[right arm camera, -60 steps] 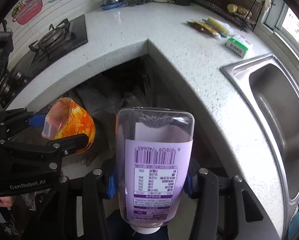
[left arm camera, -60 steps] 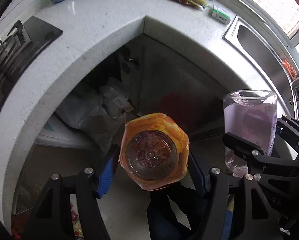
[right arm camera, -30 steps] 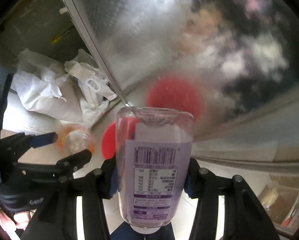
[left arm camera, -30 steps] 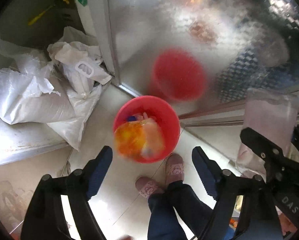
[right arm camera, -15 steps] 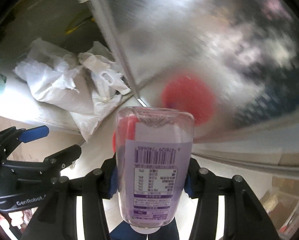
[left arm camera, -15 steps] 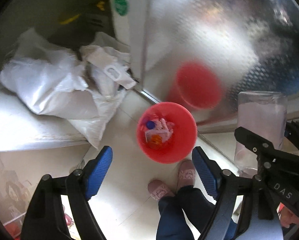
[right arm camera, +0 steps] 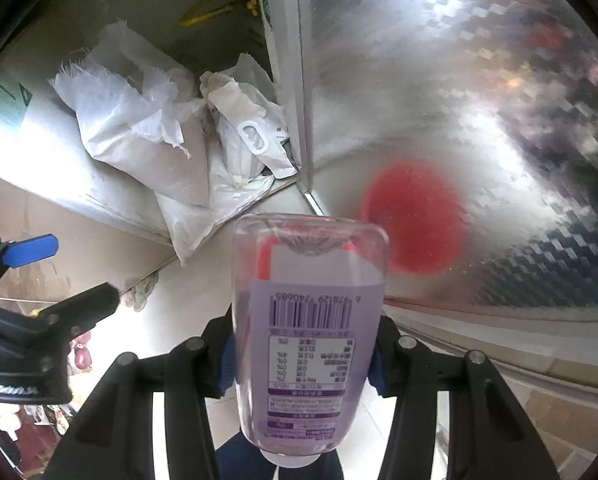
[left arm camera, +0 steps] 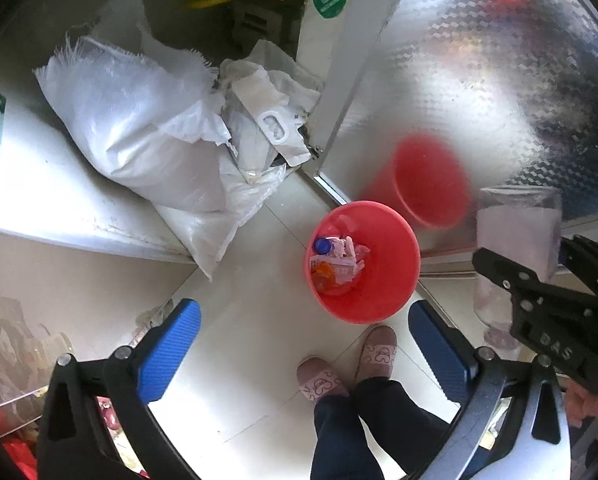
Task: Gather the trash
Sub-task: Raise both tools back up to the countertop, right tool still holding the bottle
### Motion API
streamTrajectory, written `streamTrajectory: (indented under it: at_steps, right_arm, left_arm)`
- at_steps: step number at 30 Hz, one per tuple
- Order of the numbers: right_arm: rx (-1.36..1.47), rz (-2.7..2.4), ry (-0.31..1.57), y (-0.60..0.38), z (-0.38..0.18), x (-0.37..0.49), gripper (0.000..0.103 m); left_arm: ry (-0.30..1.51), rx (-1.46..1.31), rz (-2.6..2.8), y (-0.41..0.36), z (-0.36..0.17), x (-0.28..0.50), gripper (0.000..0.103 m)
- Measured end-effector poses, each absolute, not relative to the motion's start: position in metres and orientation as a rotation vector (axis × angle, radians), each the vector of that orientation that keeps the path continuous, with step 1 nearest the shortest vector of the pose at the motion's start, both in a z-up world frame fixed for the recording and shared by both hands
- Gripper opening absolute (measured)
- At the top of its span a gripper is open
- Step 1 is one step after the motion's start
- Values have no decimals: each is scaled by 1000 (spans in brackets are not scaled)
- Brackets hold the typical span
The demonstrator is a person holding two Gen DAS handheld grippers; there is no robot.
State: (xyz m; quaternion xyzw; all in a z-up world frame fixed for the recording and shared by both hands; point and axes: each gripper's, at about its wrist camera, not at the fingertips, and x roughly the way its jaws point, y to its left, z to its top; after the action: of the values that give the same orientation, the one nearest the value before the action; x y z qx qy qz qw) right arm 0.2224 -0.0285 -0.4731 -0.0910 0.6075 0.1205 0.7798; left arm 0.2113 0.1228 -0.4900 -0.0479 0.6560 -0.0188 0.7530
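Note:
A red bin (left arm camera: 379,300) stands on the floor below both grippers and holds the orange-labelled bottle (left arm camera: 325,276) among other trash. My left gripper (left arm camera: 299,344) is open and empty above the floor, just left of the bin. My right gripper (right arm camera: 301,344) is shut on a clear bottle with a purple label (right arm camera: 309,332), held upside down, cap toward the camera. That bottle also shows in the left wrist view (left arm camera: 515,248), to the right of the bin. The bin is mostly hidden behind the bottle in the right wrist view.
White sacks and bags (left arm camera: 159,128) lie in the open cabinet at the left. A shiny metal cabinet door (left arm camera: 479,80) reflects the bin. The person's slippered feet (left arm camera: 347,364) stand just before the bin. The left gripper shows in the right wrist view (right arm camera: 39,300).
Both grippers swung from the countertop down over the floor. My left gripper opened and the orange bottle fell into the red bin. The right gripper kept hold of the purple-labelled bottle.

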Motion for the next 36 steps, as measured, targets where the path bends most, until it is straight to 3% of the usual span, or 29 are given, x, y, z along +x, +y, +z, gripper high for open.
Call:
streamTrajectory:
  at_steps: [4, 5, 6, 8, 13, 18, 26, 36]
  right_arm:
    - [-201, 250, 1341, -24, -485, 229, 49]
    - [-213, 237, 1344, -23, -487, 229, 57]
    - [-223, 224, 1338, -22, -488, 229, 73]
    - [-215, 228, 1320, -24, -487, 227, 84]
    - [-225, 261, 1324, -23, -472, 215, 90]
    - [-217, 305, 1291, -18, -423, 198, 99]
    - [-220, 374, 1158, -6, -293, 174, 102]
    - [-187, 374, 977, -17, -158, 150, 102]
  left_arm:
    - [1436, -111, -38, 126, -493, 209, 103]
    - [1439, -108, -33, 127, -494, 208, 103]
    - [1441, -104, -29, 127, -495, 207, 103]
    - [1442, -94, -18, 129, -495, 205, 103]
    - [1424, -99, 20, 134, -475, 198, 103]
    - [1390, -96, 51, 139, -421, 184, 103]
    - [1282, -91, 81, 141, -289, 156, 103]
    - [1094, -89, 51, 134, -165, 153, 103]
